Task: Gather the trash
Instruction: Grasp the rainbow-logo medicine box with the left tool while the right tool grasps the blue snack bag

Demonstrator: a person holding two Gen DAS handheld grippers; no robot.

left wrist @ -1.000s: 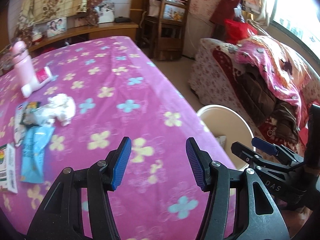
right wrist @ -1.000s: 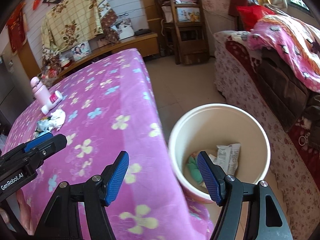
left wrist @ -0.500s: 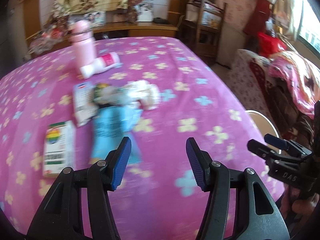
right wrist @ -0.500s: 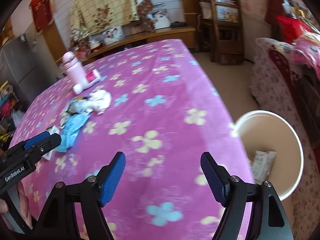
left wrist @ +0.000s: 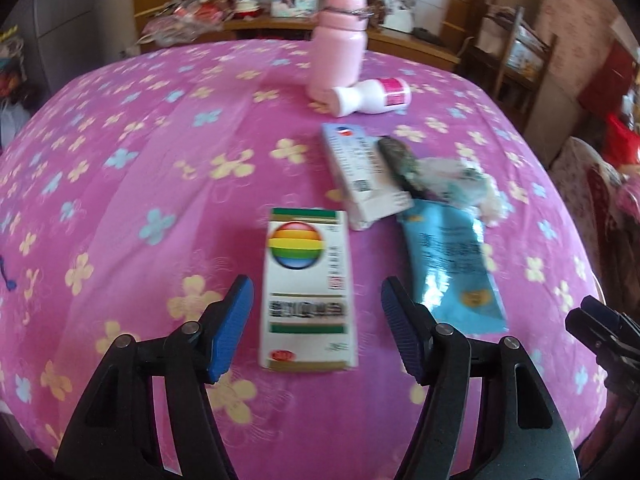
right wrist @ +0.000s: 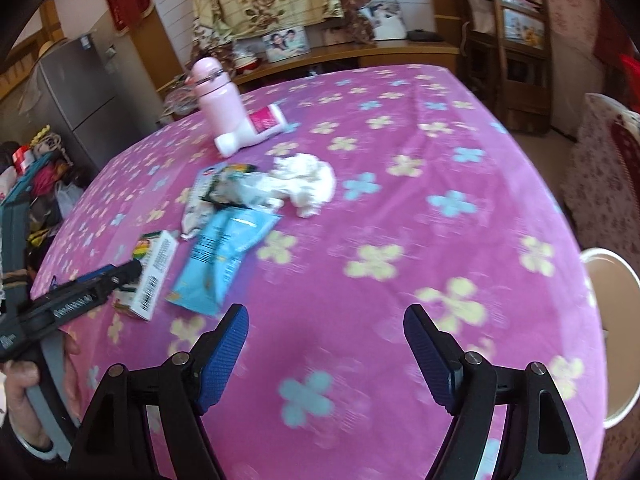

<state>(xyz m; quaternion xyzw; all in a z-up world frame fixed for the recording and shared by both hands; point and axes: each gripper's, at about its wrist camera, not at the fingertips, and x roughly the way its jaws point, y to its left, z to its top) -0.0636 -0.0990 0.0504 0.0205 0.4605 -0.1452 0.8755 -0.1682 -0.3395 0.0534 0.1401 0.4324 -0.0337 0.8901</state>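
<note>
Left wrist view. Left gripper (left wrist: pixel 316 328) hangs over the counter (left wrist: pixel 120 208), which wears a pink flowered cloth. Jaws stand apart and have just been opening further; nothing pressed between them. The rainbow-logo carton (left wrist: pixel 306 292) lies flat on the cloth, its near end between the two blue pads, not touched by either as far as the view shows. Beyond it: a long white carton (left wrist: pixel 360 176), a dark wrapper (left wrist: pixel 400 164) lying across that, a blue foil packet (left wrist: pixel 452 264) just to the right, and crumpled tissue (left wrist: pixel 480 192) at the far right of the heap. Upright pink flask (left wrist: pixel 340 48) and a toppled white bottle (left wrist: pixel 372 96) sit further back, touching. Picture is motion-blurred.

Right wrist view. Right gripper (right wrist: pixel 326 356) hovers over bare cloth, jaws wide and empty, also just been opening. The trash heap lies up and left of it, well apart. The cream bin (right wrist: pixel 612 340) stands off the counter's right edge, partly cut off by the frame. Left gripper's tip shows at lower left, above the rainbow-logo carton, held by a hand (right wrist: pixel 24 392).

Judgement: step in hand is reaching for the next pieces of trash. Next move calls for lowering the left jaws to straddle the carton's narrow width, then closing; the right must travel to the heap.
</note>
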